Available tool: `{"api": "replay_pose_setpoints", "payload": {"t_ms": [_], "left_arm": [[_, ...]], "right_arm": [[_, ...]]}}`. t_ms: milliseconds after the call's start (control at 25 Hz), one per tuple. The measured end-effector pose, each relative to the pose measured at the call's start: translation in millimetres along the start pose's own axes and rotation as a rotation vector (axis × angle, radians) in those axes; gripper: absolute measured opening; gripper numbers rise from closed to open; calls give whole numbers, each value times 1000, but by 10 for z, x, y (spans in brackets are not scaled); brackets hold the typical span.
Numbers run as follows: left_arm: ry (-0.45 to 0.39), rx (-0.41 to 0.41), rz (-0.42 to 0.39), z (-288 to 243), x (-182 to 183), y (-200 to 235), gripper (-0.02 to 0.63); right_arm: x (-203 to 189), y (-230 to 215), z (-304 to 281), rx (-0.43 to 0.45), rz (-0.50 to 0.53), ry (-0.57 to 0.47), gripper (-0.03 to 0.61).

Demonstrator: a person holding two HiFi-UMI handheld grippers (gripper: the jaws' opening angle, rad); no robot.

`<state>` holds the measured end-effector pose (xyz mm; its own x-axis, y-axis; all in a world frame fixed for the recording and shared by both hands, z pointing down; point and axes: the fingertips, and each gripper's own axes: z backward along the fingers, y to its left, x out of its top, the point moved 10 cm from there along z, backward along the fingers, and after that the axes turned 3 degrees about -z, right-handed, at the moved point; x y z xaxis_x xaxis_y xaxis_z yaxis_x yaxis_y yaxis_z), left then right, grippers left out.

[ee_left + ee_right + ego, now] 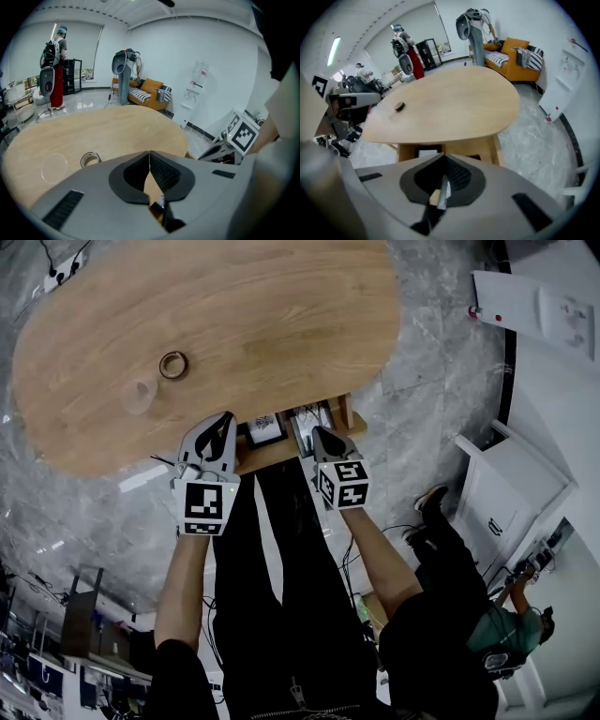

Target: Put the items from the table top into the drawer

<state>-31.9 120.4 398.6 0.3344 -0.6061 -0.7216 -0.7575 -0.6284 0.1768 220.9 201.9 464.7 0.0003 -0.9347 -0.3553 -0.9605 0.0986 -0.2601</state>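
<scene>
Tape roll well clear of table edges

No readable text; the left gripper and right gripper bear only square markers.

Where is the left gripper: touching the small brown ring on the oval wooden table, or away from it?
Apart. The head view shows bare wooden table between the left gripper and the small brown ring.

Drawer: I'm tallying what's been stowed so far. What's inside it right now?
Two flat dark-framed items lie in the drawer. The left gripper and right gripper cover its front corners, and the tabletop hides its back part.
</scene>
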Motion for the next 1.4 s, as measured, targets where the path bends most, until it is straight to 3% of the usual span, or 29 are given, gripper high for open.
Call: {"api": "replay_pose_setpoints", "payload": {"t_ms": [320, 520, 640, 1040, 1120, 1320, 1400], "left_arm": [[-19, 65, 57, 229, -111, 186, 14], [-38, 125, 100, 417, -196, 310, 14], [-44, 162, 131, 541, -295, 387, 14], [-53, 267, 256, 978, -684, 494, 14], [-54, 287, 276, 1061, -745, 521, 14], [-60, 335, 324, 1231, -874, 551, 14], [-64, 350, 342, 1282, -919, 562, 14]], "right_arm": [[453, 681, -53, 162, 144, -100, 11], [829, 1149, -241, 193, 421, -158, 11], [1030, 1407, -400, 219, 531, -154, 14], [1375, 1942, -766, 257, 696, -100, 105], [1420, 2044, -824, 253, 784, -75, 108], [1405, 2302, -1026, 227, 1154, -30, 137], [1406, 2381, -1102, 223, 1242, -20, 137]]}}
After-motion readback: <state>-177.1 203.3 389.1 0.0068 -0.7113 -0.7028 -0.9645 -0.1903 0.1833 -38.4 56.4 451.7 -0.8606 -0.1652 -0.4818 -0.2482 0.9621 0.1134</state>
